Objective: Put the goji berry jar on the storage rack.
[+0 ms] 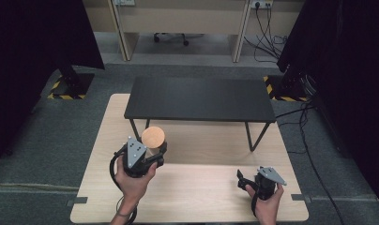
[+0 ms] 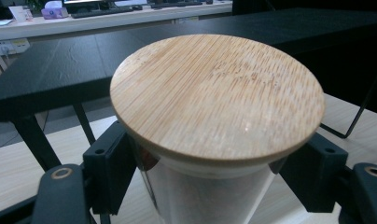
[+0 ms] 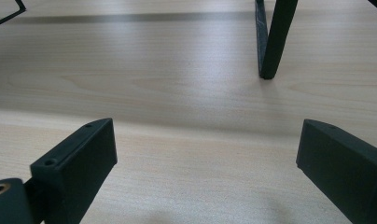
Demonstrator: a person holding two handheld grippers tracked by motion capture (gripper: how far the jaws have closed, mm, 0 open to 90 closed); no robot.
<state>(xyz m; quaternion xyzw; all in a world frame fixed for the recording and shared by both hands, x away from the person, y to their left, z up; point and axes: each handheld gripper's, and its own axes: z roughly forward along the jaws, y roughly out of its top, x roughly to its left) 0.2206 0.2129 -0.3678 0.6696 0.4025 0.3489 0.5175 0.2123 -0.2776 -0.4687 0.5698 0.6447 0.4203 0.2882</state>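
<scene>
Pinching the clear glass jar with the round bamboo lid (image 2: 217,95) just under its rim, the left gripper (image 1: 147,157) holds it off the pale wooden table (image 1: 197,197), in front of the low black shelf (image 1: 199,98). Smooth glass could slip through so high a grip if tilted. The right gripper (image 3: 205,172) rests spread and empty near the table's right edge.
</scene>
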